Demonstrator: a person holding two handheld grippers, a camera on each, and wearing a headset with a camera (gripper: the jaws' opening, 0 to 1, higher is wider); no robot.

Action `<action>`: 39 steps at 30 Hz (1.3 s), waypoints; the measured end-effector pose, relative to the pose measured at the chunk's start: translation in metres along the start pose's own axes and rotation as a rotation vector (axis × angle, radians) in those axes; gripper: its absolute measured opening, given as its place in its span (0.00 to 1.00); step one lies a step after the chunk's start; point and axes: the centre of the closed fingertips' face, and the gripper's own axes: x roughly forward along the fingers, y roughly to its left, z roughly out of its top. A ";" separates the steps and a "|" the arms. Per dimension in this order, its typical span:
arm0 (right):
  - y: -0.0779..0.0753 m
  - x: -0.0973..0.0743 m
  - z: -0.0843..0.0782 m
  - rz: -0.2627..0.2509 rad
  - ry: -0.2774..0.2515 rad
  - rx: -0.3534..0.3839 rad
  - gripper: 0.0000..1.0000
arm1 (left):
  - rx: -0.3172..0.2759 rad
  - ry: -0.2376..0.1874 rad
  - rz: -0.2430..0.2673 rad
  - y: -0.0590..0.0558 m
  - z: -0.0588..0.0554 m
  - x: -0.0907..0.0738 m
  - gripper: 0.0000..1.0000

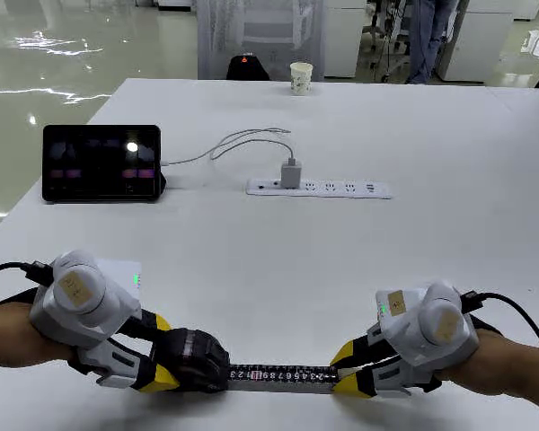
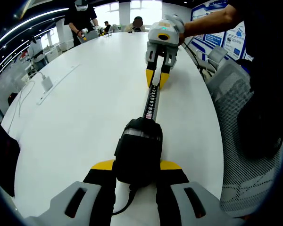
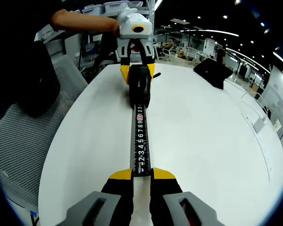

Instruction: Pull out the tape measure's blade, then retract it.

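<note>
The left gripper lay low by the near edge of the table, pointing right, its jaws clamped around the case. The right gripper faced it along the same edge, jaws pinched on the end of the blade. The left hand and right hand gripped them from behind, forearms spread outward.

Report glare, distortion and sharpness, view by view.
Head view: sharp, even light; glare streaks on the floor, a bright spot on the tablet. Left gripper view: fisheye bows the table; windows blown out; the tape measure nearly featureless black. Right gripper view: blade numerals crisp, ceiling dark.
</note>
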 end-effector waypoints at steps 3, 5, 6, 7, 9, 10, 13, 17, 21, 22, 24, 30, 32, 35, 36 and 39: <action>0.000 -0.002 -0.002 -0.002 0.001 0.001 0.08 | 0.000 0.001 0.000 0.000 0.000 0.001 0.26; 0.000 -0.003 -0.003 -0.003 0.002 0.003 0.08 | -0.001 0.001 -0.001 0.000 -0.001 0.001 0.26; 0.000 -0.003 -0.004 -0.004 0.002 0.004 0.08 | -0.001 0.001 -0.001 0.000 -0.001 0.001 0.26; 0.001 -0.004 -0.004 -0.003 0.002 0.005 0.08 | -0.001 0.001 0.000 0.000 -0.001 0.001 0.26; 0.001 -0.005 -0.005 -0.004 0.003 0.006 0.08 | -0.001 0.000 0.000 0.001 -0.001 0.001 0.26; 0.001 -0.005 -0.005 -0.004 0.004 0.005 0.08 | -0.001 0.000 -0.001 0.001 -0.001 0.001 0.26; 0.001 -0.007 -0.007 -0.005 0.007 0.005 0.08 | -0.001 0.000 -0.001 0.000 0.000 0.001 0.26; 0.000 -0.009 -0.010 -0.009 0.009 0.005 0.08 | -0.003 0.000 0.000 0.001 0.000 0.001 0.26; 0.000 -0.013 -0.013 -0.010 0.013 0.008 0.08 | -0.003 0.000 -0.001 0.001 0.000 0.001 0.26; 0.000 -0.013 -0.014 -0.011 0.014 0.009 0.08 | -0.003 0.000 -0.001 0.001 0.000 0.001 0.26; 0.000 -0.015 -0.016 -0.012 0.017 0.011 0.08 | -0.003 0.000 -0.001 0.000 0.000 0.001 0.26; 0.001 -0.018 -0.019 -0.012 0.021 0.012 0.08 | -0.003 0.000 -0.003 0.000 0.001 0.000 0.26; 0.001 -0.020 -0.021 -0.012 0.025 0.011 0.08 | -0.003 -0.001 -0.003 0.000 0.001 0.000 0.26; 0.000 -0.023 -0.023 -0.013 0.031 0.010 0.08 | -0.004 -0.001 -0.004 0.000 0.001 0.000 0.26; 0.000 -0.025 -0.024 -0.014 0.033 0.009 0.08 | -0.004 -0.001 -0.004 0.000 0.001 0.000 0.26; -0.002 -0.028 -0.028 -0.016 0.039 0.010 0.08 | -0.004 -0.001 -0.004 0.000 0.000 0.000 0.26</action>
